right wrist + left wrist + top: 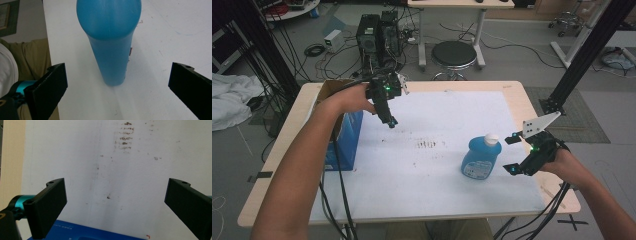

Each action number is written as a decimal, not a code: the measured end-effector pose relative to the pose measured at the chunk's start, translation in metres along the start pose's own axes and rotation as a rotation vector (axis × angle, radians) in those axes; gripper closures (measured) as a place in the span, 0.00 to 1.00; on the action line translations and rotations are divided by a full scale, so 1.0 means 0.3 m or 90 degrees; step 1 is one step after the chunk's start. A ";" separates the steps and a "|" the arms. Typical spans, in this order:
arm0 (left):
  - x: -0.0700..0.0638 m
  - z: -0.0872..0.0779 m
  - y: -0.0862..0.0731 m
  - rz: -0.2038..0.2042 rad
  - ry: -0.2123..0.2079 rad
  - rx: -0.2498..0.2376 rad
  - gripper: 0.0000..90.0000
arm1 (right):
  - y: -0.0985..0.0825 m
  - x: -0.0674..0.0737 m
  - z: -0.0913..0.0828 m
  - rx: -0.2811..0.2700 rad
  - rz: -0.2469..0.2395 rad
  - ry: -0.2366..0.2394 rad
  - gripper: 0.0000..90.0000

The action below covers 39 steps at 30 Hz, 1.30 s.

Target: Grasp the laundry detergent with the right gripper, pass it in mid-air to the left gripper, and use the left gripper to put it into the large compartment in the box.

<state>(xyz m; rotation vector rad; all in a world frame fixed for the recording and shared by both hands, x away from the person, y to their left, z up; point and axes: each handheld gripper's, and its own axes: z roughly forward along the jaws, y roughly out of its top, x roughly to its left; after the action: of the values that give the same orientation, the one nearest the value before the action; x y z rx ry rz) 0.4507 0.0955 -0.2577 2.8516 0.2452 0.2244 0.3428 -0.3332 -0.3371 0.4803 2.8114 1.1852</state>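
Note:
A blue bottle (480, 159) with a white cap (492, 138) stands upright on the white sheet (437, 195), right of the middle. My right gripper (512, 154) is just to its right, open, with its jaws aimed at the bottle and apart from it. In the right gripper view the blue bottle (112, 50) lies ahead, centred between the open jaws of the right gripper (120, 66). My left gripper (391, 121) hangs above the sheet's far left part and points down. In its own view the left gripper (117, 182) is open over stained paper, holding nothing.
A cardboard box with a blue side (346, 135) stands at the table's left edge; its blue top (87, 232) shows below the left jaws. Brown stains (428, 144) mark the sheet's middle. Behind the table are a stool (454, 54) and computer towers (377, 35).

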 end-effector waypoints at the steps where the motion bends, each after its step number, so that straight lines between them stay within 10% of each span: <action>1: 0.000 0.001 0.000 0.000 0.000 0.000 0.05 | -0.004 0.001 0.003 -0.003 0.004 0.000 0.01; 39: -0.005 0.009 0.001 0.001 0.004 0.008 0.05 | -0.048 0.002 0.176 -0.106 0.009 0.022 0.01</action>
<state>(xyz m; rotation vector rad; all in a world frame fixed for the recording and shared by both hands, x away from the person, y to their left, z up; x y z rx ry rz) 0.4499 0.0942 -0.2603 2.8636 0.2453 0.2320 0.3473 -0.3061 -0.3846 0.4736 2.7100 1.4274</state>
